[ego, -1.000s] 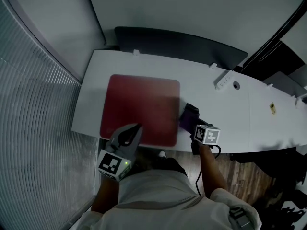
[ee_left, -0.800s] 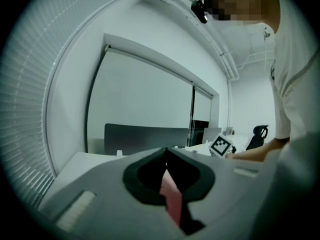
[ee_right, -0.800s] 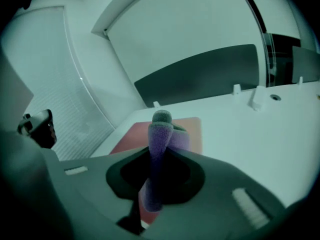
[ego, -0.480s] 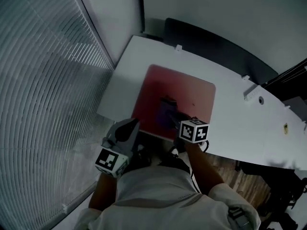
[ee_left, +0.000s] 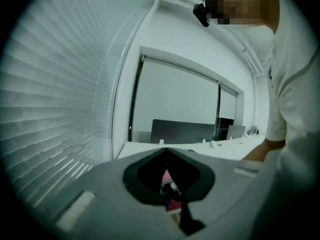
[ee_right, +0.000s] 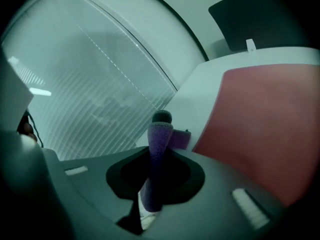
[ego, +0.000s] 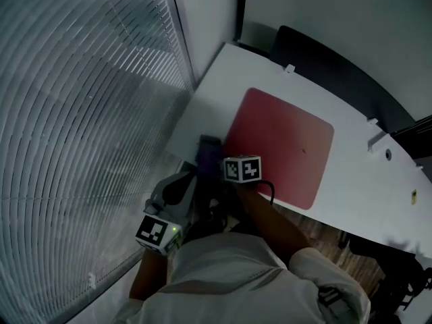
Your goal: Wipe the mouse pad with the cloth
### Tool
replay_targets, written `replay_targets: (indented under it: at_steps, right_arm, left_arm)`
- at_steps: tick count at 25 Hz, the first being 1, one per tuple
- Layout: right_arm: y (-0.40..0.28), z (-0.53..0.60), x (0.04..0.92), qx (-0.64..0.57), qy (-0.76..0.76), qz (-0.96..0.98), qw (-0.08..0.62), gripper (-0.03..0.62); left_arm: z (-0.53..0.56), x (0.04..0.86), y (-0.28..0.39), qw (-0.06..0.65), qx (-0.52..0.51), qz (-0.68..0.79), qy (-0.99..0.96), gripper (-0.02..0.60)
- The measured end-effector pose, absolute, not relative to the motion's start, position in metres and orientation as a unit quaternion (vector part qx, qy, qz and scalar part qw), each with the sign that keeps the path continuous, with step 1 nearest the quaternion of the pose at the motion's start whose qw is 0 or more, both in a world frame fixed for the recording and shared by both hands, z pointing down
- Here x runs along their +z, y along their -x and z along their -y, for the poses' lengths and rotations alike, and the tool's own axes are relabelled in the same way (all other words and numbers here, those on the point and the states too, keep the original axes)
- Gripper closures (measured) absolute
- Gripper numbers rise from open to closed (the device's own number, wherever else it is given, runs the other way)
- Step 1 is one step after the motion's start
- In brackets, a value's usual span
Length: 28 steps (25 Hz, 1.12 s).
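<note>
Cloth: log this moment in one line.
right gripper: shut on cloth | cloth: over desk, beside pad | left gripper: shut, empty

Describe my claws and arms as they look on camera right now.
Left claw and right claw are grey shells, dark round the jaws. Each carries a white cube with black square markers; the left cube shows a green light. A black cable leaves the right one. Short pale sleeves.

No readable text found. Marker cubes [ego: 242, 169] [ego: 156, 233] showed only black-and-white square patterns; yellow sticker [ego: 413, 194] on the tabletop [ego: 351, 174] was too small to read.
</note>
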State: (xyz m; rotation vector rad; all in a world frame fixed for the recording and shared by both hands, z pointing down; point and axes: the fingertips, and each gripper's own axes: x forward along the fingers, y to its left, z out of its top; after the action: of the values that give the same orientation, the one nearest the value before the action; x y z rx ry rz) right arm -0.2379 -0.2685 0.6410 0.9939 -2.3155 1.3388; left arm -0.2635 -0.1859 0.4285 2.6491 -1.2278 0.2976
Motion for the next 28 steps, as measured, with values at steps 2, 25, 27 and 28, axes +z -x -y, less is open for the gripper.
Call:
replay_targets:
  at_steps: [2, 25, 27, 28]
  right_arm:
    - [0.228, 0.268, 0.658, 0.468, -0.361, 0.790, 0.165, 0.545]
    - [-0.078, 0.146, 0.708, 0.482, -0.492, 0.701, 0.185, 0.543]
    - [-0.106, 0.134, 0.709, 0.481, -0.499, 0.696, 0.187, 0.543]
    - [-0.120, 0.128, 0.709, 0.481, -0.502, 0.694, 0.187, 0.543]
  left_arm:
    - [0.186, 0.431, 0.265, 0.108, 0.098, 0.414, -0.898, 0.580]
    - [0.127, 0.430, 0.049, 0.090, 0.091, 0.314, -0.941, 0.580]
    - [0.118, 0.431, 0.028, 0.084, 0.090, 0.309, -0.943, 0.578]
    - [0.115, 0.431, 0.017, 0.084, 0.088, 0.307, -0.944, 0.578]
